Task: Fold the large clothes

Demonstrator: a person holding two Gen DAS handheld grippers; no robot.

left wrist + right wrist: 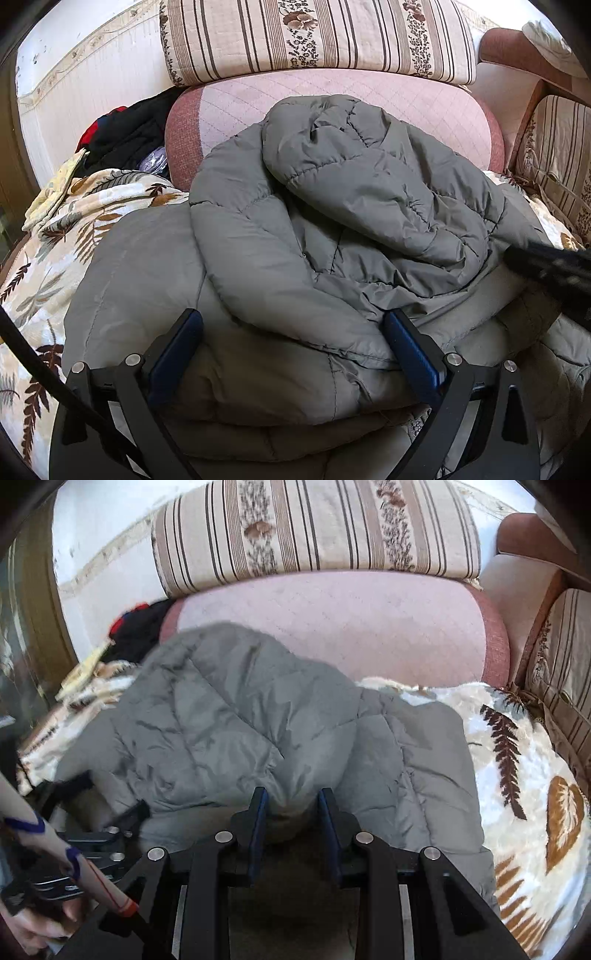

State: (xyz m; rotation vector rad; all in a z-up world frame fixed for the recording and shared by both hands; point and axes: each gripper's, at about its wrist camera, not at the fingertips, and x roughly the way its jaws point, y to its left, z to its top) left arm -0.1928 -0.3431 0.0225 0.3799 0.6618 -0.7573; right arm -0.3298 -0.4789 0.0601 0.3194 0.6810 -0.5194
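Note:
A grey puffer jacket (332,206) lies bunched on a leaf-print blanket over the sofa, with one padded part folded over the rest. My left gripper (293,332) stands open just over the jacket's near edge, its blue pads wide apart and pressing on nothing. In the right wrist view the same jacket (229,716) spreads ahead, and my right gripper (293,805) is shut on a bunched fold of it at its near edge. The right gripper (546,266) also shows blurred at the right edge of the left wrist view. The left gripper (92,842) appears at lower left, held by a hand (33,934).
A pink sofa bolster (332,99) and a striped floral cushion (317,37) stand behind the jacket. Dark and red clothes (125,136) are piled at the far left. The leaf-print blanket (524,775) covers the seat. A wooden-framed striped armrest (557,664) borders the right.

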